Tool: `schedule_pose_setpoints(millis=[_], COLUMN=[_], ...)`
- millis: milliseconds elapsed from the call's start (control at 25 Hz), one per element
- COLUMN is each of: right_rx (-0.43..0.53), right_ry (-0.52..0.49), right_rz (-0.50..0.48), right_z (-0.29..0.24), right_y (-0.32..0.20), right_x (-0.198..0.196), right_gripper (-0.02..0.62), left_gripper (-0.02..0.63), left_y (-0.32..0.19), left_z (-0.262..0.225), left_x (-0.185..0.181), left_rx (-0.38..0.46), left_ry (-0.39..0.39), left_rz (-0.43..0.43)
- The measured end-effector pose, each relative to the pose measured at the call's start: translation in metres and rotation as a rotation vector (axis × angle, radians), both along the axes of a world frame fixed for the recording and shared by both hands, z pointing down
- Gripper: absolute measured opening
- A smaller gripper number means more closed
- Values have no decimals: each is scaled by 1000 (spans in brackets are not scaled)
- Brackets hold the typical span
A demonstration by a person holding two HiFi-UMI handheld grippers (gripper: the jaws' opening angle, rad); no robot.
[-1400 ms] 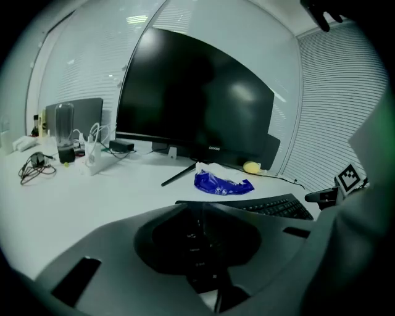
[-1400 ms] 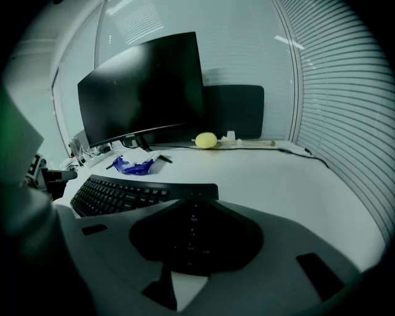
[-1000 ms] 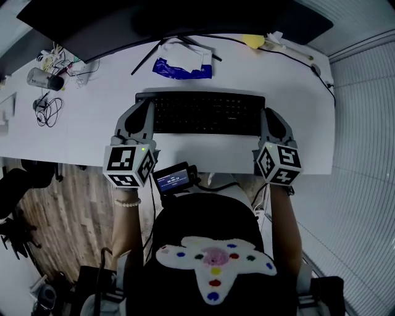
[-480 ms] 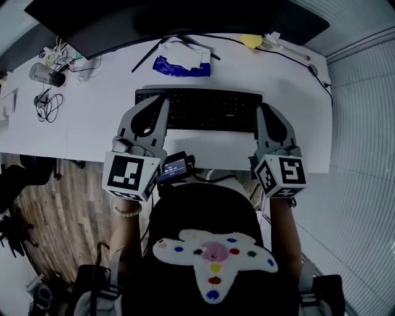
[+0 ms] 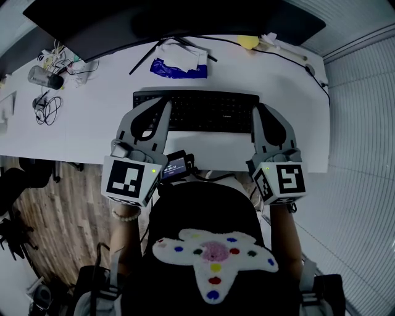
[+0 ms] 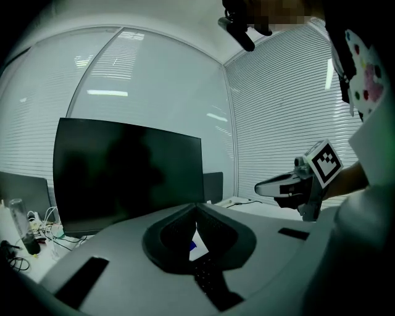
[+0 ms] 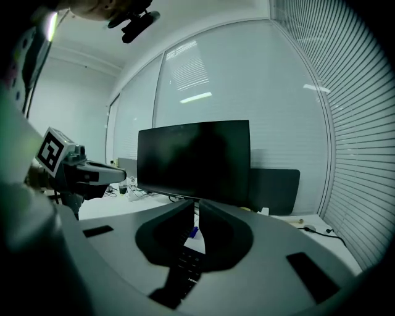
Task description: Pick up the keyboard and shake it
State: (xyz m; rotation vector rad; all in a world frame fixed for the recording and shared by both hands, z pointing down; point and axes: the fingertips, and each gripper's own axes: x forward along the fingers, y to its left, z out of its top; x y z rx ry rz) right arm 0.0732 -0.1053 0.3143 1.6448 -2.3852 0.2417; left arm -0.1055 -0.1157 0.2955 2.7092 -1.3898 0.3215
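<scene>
The black keyboard [image 5: 196, 111] hangs level over the white desk [image 5: 86, 123], held by both ends. My left gripper [image 5: 154, 112] is shut on its left end and my right gripper [image 5: 262, 114] is shut on its right end. In the left gripper view the jaws [image 6: 196, 213] meet over the keyboard [image 6: 210, 281], which shows edge-on between them, and the right gripper [image 6: 290, 185] appears at the far side. The right gripper view likewise has its jaws [image 7: 197, 210] pinching the keyboard [image 7: 185, 268], with the left gripper [image 7: 83, 173] off to the left.
A large dark monitor [image 5: 173, 18] stands at the back of the desk, with a blue and white packet [image 5: 180, 62] below it. Cables and a small canister [image 5: 43, 77] lie at the left, a yellow item [image 5: 250, 41] at the back right. A small lit screen [image 5: 176, 168] sits by my lap.
Both grippers have risen towards the camera with the keyboard between them, and their jaws now reach further over its ends. The keyboard has come up off the desk.
</scene>
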Motion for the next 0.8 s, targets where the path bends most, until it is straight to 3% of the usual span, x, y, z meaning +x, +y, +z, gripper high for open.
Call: schedule_pose_setpoints(millis=[800], right_rx=[-25], right_ry=[36], right_rz=[-21], right_z=[5], right_y=[-3], right_x=[-1], right_gripper=[44], left_gripper=[18], left_y=[-3], left_z=[3], left_x=[5], left_rx=[-17], left_ry=[-4], left_rz=[5])
